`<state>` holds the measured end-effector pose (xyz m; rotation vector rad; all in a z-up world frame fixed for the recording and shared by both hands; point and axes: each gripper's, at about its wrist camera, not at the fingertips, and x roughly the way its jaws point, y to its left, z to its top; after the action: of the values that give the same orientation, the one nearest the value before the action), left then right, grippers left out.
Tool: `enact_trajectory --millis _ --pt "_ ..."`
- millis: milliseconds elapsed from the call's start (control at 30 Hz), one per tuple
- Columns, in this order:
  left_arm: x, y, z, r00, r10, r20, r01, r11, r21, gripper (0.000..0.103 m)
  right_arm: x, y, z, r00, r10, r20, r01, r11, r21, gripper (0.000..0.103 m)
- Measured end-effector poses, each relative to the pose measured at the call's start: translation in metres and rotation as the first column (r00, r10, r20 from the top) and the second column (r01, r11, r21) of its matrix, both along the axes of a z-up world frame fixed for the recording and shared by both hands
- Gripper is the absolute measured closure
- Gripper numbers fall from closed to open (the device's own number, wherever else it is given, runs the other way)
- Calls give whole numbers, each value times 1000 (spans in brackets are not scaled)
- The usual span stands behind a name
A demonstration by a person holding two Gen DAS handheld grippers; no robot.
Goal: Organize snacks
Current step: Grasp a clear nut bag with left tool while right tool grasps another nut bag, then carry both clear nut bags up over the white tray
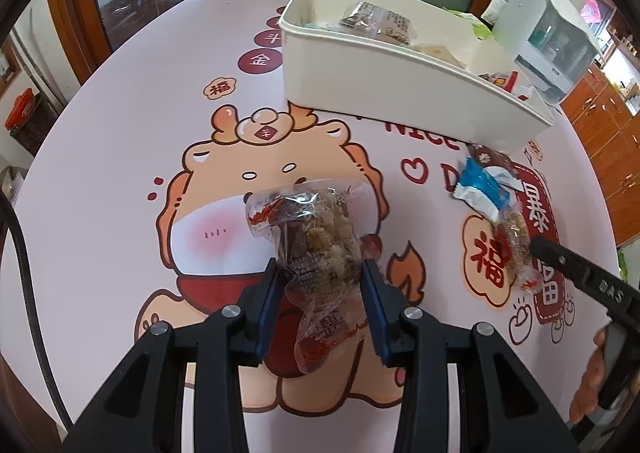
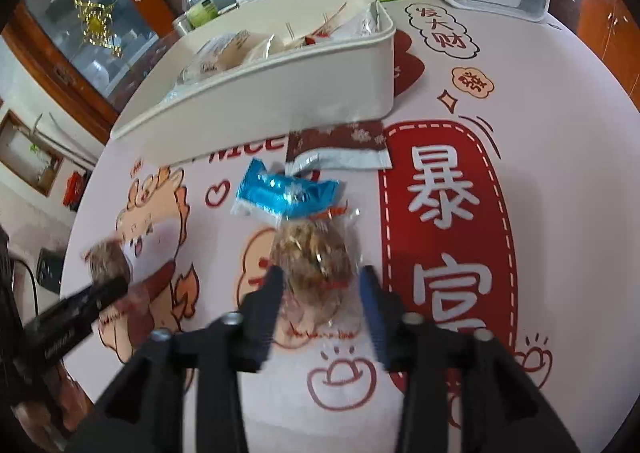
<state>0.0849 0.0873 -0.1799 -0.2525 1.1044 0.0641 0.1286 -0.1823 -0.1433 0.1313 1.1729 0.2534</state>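
Over the tablecloth (image 1: 100, 173), left gripper (image 1: 322, 273) clamps a clear-wrapped snack (image 1: 316, 237); right gripper (image 2: 322, 285) straddles another (image 2: 312, 257), grip unclear

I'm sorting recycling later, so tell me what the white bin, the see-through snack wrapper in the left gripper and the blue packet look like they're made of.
White bin: looks like moulded plastic, smooth with a soft sheen and a rolled rim. See-through snack wrapper: thin clear plastic film, crinkled and glossy, its contents visible. Blue packet: probably metallised foil film, with bright mirror-like glints.

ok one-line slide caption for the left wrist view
Left gripper clamps a clear-wrapped snack above the table, white bin beyond.
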Motion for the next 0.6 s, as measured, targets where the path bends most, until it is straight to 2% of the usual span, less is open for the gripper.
enact_trajectory --millis 200,433,467,500,567,600 --pt "-2 -3 8 1000 -16 14 16 1000 -7 66 10 21 -14 998 64 -21 -66 992 -108 57" --pt "-7 -8 25 995 -63 74 67 997 -44 66 9 45 -14 988 148 36 -135 961 -241 56" --pt "-7 -9 28 994 -70 87 75 996 -52 66 9 49 -14 986 159 41 -143 955 -261 55" --pt "-8 -10 32 992 -78 102 84 995 -60 66 9 54 -14 985 169 45 -149 944 -294 48" --pt "-10 -12 40 987 -88 132 99 992 -76 66 13 62 -23 980 197 -1 -186 922 -338 38" --pt "-11 -13 43 985 -91 144 103 991 -82 66 15 63 -29 978 205 -32 -204 920 -335 38"
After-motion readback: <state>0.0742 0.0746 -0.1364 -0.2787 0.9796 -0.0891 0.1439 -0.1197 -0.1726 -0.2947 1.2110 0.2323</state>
